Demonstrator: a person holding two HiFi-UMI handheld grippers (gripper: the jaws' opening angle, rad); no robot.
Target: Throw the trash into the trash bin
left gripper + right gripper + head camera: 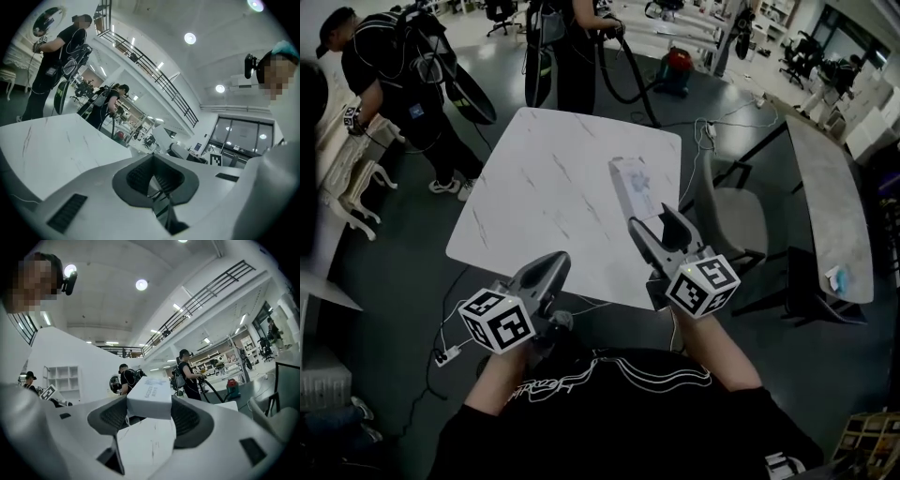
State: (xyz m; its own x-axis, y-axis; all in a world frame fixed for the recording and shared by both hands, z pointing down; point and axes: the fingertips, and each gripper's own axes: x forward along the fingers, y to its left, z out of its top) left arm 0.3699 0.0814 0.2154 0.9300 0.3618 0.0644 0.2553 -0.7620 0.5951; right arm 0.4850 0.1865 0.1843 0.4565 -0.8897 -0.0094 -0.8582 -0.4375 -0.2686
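First, the head view. The right gripper [652, 222] pinches the near end of a long white box [633, 186], which reaches away over the right part of the table [534, 202]. Whether the box touches the tabletop cannot be told. The left gripper [546, 270] hangs at the table's near edge, left of the box and apart from it, with its jaws pressed together. A chair [733, 223] stands just right of the table. A red vacuum [678, 63] sits on the floor at the far side, near a standing person [572, 52]. Another person [403, 89] stands far left.

Next, the left gripper view. The left gripper [154, 180] has its dark pads close together with nothing between them. The table [51, 150] spreads out to the left, with two people standing beyond it.

Last, the right gripper view. The right gripper [149, 417] clamps the box [149, 399] between its pads, and the box's end face looks toward the camera. The table [145, 448] shows below the box.
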